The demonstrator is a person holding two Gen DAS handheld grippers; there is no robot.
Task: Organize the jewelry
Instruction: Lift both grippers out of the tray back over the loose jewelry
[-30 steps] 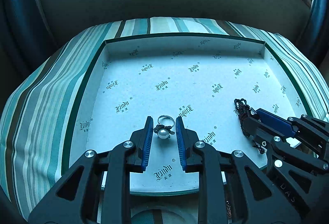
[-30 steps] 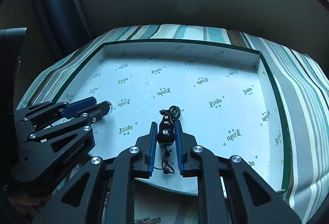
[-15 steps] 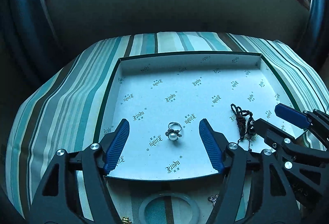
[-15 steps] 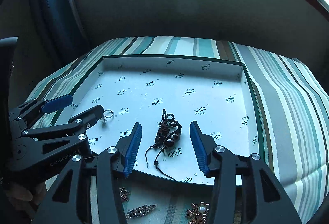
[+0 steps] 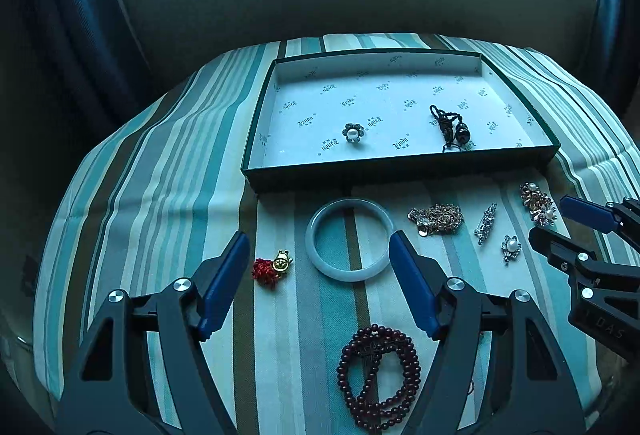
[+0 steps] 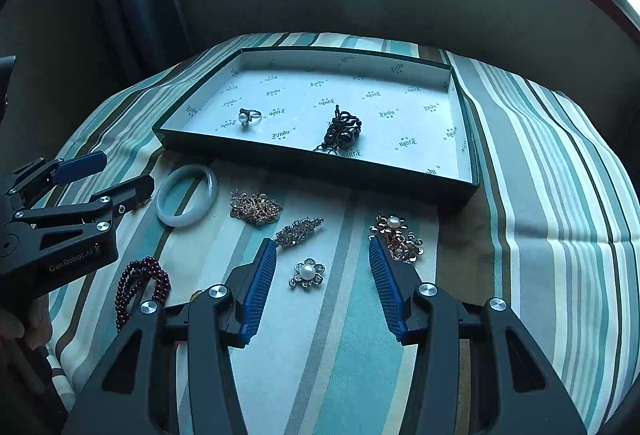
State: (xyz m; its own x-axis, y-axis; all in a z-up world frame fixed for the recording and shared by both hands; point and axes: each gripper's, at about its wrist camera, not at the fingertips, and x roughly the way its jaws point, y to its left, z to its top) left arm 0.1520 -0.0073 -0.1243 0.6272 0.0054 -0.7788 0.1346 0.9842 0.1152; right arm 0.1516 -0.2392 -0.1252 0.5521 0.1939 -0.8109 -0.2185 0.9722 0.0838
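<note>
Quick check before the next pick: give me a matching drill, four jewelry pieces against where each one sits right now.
Pieces:
1. pearl ring
2. jade bangle
3. dark red bead strand
4. pearl flower brooch

Places:
A. on the striped cloth, between the open fingers of the right gripper
B. inside the tray, left part
C. on the cloth just in front of the tray, ahead of the left gripper
D. on the cloth nearest the left wrist camera, low between its fingers

Pairs: 1-B, 2-C, 3-D, 4-A
</note>
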